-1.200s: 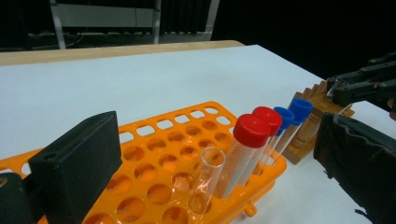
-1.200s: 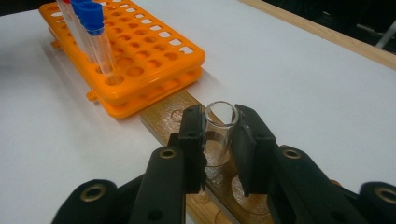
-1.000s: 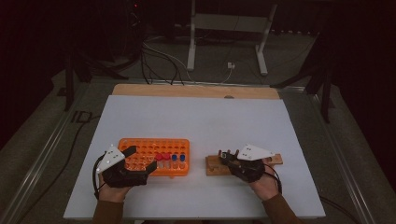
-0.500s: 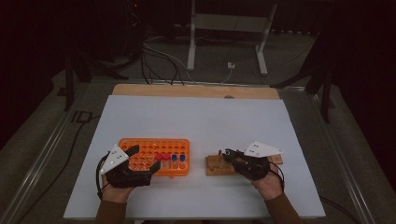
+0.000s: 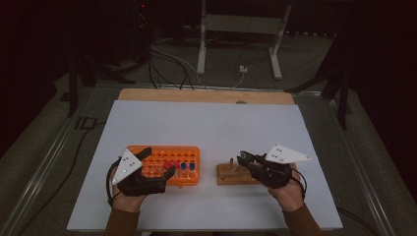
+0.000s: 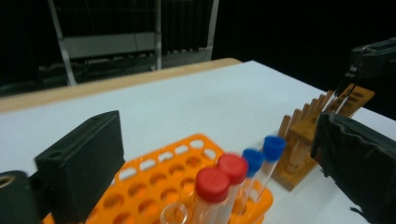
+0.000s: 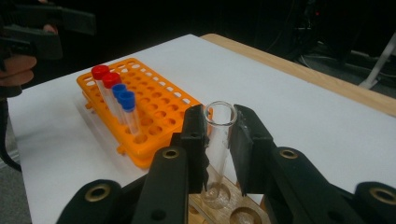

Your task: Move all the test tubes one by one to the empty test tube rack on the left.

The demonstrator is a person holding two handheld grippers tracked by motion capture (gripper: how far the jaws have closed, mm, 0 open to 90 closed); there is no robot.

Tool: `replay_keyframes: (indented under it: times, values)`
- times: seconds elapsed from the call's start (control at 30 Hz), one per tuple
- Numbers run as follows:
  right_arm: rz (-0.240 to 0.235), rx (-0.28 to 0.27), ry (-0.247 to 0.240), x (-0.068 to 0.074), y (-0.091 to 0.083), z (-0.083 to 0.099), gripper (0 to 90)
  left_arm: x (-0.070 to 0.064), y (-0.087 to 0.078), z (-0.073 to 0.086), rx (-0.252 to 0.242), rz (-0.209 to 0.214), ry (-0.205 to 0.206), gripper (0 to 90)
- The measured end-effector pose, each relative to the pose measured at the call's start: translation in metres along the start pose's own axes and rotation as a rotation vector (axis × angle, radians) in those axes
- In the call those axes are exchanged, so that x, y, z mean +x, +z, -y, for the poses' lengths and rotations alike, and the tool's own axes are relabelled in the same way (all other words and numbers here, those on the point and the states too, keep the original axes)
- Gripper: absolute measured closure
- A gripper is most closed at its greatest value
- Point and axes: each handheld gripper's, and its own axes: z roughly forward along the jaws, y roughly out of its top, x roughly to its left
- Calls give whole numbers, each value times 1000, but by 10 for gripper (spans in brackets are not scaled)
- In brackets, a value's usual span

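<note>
An orange tube rack point(image 5: 173, 152) stands at the front left of the white table. It holds two red-capped tubes point(image 6: 219, 179), two blue-capped tubes point(image 6: 264, 151) and a clear uncapped one point(image 6: 174, 214). My left gripper point(image 5: 157, 163) is open, with its jaws spread wide around the rack's near end point(image 6: 154, 182). To the right lies a small wooden rack point(image 5: 231, 176). My right gripper point(image 7: 218, 126) is shut on a clear open glass tube point(image 7: 219, 140), held upright with its bottom in a hole of the wooden rack point(image 7: 233, 212).
The white table point(image 5: 211, 128) has a wooden strip along its far edge. Beyond it are cables on the floor and a metal stand point(image 5: 236, 29). A hand and sleeve hold each gripper at the table's front edge.
My right gripper has shifted slightly to the right over the wooden rack with the tube. My left gripper has edged a little right at the orange rack.
</note>
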Motion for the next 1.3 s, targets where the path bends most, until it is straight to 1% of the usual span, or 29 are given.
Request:
replay_keyframes:
  times: [0.07,0.13,0.23,0.3,0.33,0.4,0.47,0.5,0.57,0.67,0.7,0.73,0.8,0.93,1.03,1.17,1.23,1.3]
  values:
    - [-13,-7,2,2,0,-2,761,-7,3,-5,0,16,19,58]
    - [-14,-6,-4,6,-1,-3,761,-16,7,-9,8,42,36,61]
    - [-28,-4,-13,10,-1,-6,761,-28,18,-11,25,90,47,73]
    - [-40,2,-16,12,0,-8,761,-35,26,-11,39,129,52,80]
    - [-50,7,-14,14,2,-9,761,-38,30,-11,50,149,61,94]
    - [-61,16,-16,16,5,-9,760,-43,38,-12,66,205,71,166]
    - [-69,24,-20,19,7,-9,761,-48,45,-12,79,246,79,186]
    - [-76,25,-23,19,9,-9,760,-51,48,-12,87,261,90,202]
    - [-85,27,-17,20,11,-10,760,-58,54,-12,102,278,120,213]
    - [-96,35,-8,21,15,-13,760,-66,62,-11,122,303,145,233]
    - [-98,38,-6,22,16,-14,760,-69,64,-10,126,309,155,253]
    - [-105,38,-9,22,17,-15,759,-72,66,-10,128,306,179,302]
    - [-113,44,-10,24,21,-16,760,-77,70,-9,136,305,194,392]
    - [-132,49,-16,28,27,-19,759,-79,78,-9,156,296,190,548]
    - [-142,53,-22,31,29,-20,759,-78,83,-8,169,312,183,650]
    - [-145,60,-23,31,32,-19,760,-76,85,-5,170,319,167,745]
    - [-148,60,-19,30,32,-18,759,-74,86,-4,169,328,154,762]
    - [-151,60,-17,30,32,-17,756,-74,85,-4,166,328,154,767]
